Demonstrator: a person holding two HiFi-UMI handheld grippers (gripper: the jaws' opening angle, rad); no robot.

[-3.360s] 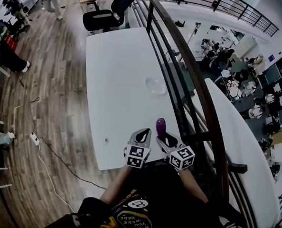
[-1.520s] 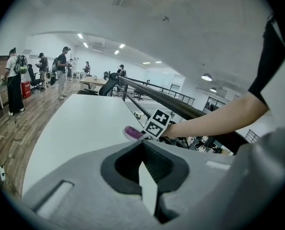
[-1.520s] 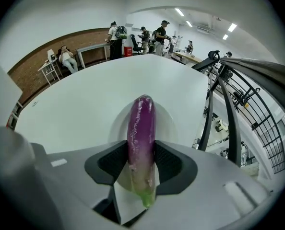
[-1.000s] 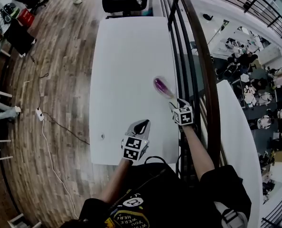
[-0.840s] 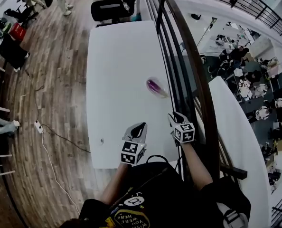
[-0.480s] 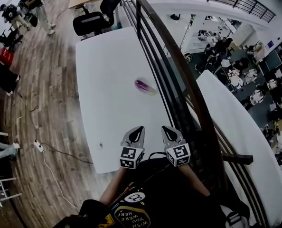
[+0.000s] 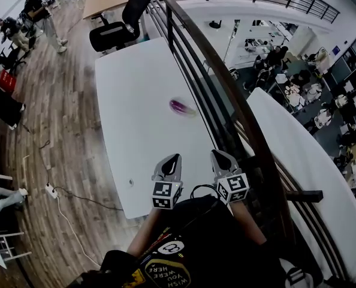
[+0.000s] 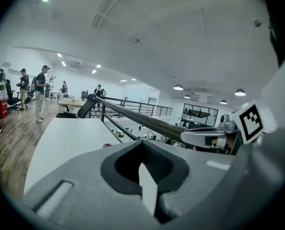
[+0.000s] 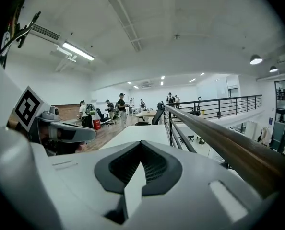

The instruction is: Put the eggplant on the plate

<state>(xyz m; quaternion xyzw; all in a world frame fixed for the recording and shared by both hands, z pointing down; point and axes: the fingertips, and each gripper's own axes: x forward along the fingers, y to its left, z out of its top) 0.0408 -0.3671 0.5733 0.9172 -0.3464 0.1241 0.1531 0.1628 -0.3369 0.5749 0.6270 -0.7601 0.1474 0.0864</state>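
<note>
A purple eggplant (image 7: 180,106) lies on a clear glass plate (image 7: 192,111) near the right edge of the long white table (image 7: 136,101). Its tip also shows as a small pink spot in the left gripper view (image 8: 107,145). My left gripper (image 7: 171,159) and my right gripper (image 7: 220,157) hover side by side over the table's near end, well short of the plate. Each has its jaws shut with nothing between them. The right gripper's side also shows in the left gripper view (image 8: 205,137).
A dark railing (image 7: 226,101) runs along the table's right side, with a drop to a lower floor beyond it. A black office chair (image 7: 115,32) stands at the far end. A small round fitting (image 7: 130,182) sits near the table's left front. Cable and power strip (image 7: 51,191) lie on the wood floor.
My right gripper left the eggplant on the plate, drew back toward me, rose and shut. The left gripper rose a little and now sits beside it.
</note>
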